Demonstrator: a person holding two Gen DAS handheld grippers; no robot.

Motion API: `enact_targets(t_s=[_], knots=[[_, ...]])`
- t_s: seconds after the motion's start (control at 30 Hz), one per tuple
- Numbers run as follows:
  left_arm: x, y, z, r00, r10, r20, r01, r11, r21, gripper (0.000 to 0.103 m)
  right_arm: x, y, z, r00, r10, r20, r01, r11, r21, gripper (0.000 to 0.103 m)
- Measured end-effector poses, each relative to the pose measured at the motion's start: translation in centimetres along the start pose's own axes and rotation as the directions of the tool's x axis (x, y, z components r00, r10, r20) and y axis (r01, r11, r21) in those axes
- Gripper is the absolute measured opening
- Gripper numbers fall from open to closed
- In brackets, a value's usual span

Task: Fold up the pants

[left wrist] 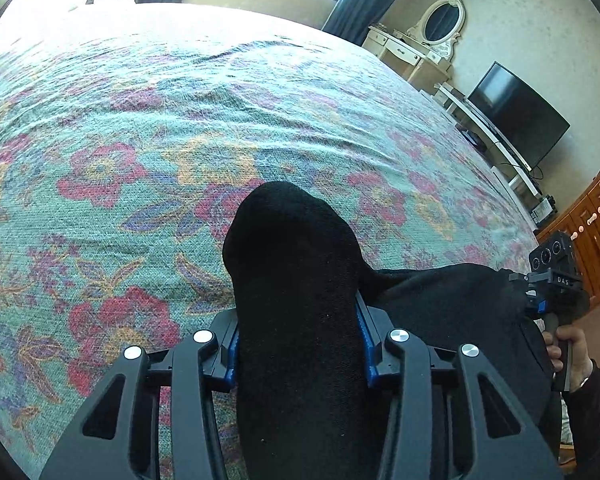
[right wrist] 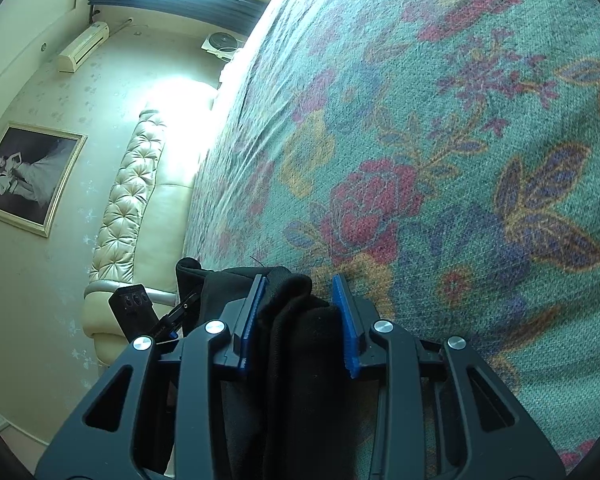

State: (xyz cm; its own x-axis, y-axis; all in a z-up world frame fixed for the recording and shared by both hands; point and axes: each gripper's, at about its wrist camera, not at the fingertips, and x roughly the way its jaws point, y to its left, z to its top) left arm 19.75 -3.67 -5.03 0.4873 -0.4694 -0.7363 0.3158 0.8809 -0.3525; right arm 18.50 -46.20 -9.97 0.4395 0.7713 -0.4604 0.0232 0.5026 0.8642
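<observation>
The black pants [left wrist: 292, 280] are held up over the floral bedspread [left wrist: 140, 140]. My left gripper [left wrist: 298, 344] is shut on a thick bunch of the black fabric, which bulges up between its blue pads and hides the fingertips. The fabric stretches right to my right gripper [left wrist: 556, 284], seen in the left wrist view in the person's hand. In the right wrist view my right gripper [right wrist: 300, 312] is shut on a fold of the pants [right wrist: 300, 340] between blue pads [right wrist: 346, 320], just above the bedspread [right wrist: 460, 120]. The left gripper [right wrist: 134, 308] shows at lower left.
The bed fills most of both views. A dresser with oval mirror [left wrist: 440, 28], a TV [left wrist: 516, 116] on a white stand and a wooden cabinet [left wrist: 592, 224] line the right wall. A tufted headboard [right wrist: 128, 200] and framed photo [right wrist: 28, 176] stand past the bed.
</observation>
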Motion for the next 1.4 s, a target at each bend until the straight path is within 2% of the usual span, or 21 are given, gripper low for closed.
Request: enact_targets(t_s=[0.67, 1.0, 1.07, 1.23, 1.33, 1.4], knots=[[-0.9, 0.3, 0.3, 1.0, 0.011, 0.019, -0.011, 1.0, -0.016, 0.041, 1.4, 1.5, 0.7, 1.0, -0.002, 0.012, 0.003, 1.0, -0.015, 0.032], [-1.3, 1.6, 0.8, 1.0, 0.007, 0.025, -0.006, 0.998, -0.058, 0.04, 2.8, 2.5, 1.0, 1.0, 0.015, 0.007, -0.015, 1.0, -0.014, 0.032], [-1.2, 1.9, 0.9, 1.0, 0.0, 0.018, 0.001, 0.998, -0.066, 0.04, 2.8, 2.2, 1.1, 1.0, 0.026, -0.005, -0.026, 1.0, 0.011, 0.037], [-1.0, 2.4, 0.6, 1.0, -0.003, 0.012, 0.004, 0.997, -0.079, 0.04, 1.4, 0.8, 1.2, 0.999, 0.046, 0.001, -0.046, 0.997, 0.06, 0.063], [-0.9, 2.6, 0.6, 1.0, -0.006, 0.007, 0.007, 0.996, -0.087, 0.04, -0.1, 0.8, 1.2, 1.0, -0.004, 0.011, 0.004, 0.999, 0.039, 0.073], [-0.8, 2.7, 0.6, 1.0, -0.005, 0.006, 0.006, 0.996, -0.084, 0.04, -0.3, 0.7, 1.2, 1.0, 0.005, -0.011, -0.005, 0.999, 0.033, 0.077]])
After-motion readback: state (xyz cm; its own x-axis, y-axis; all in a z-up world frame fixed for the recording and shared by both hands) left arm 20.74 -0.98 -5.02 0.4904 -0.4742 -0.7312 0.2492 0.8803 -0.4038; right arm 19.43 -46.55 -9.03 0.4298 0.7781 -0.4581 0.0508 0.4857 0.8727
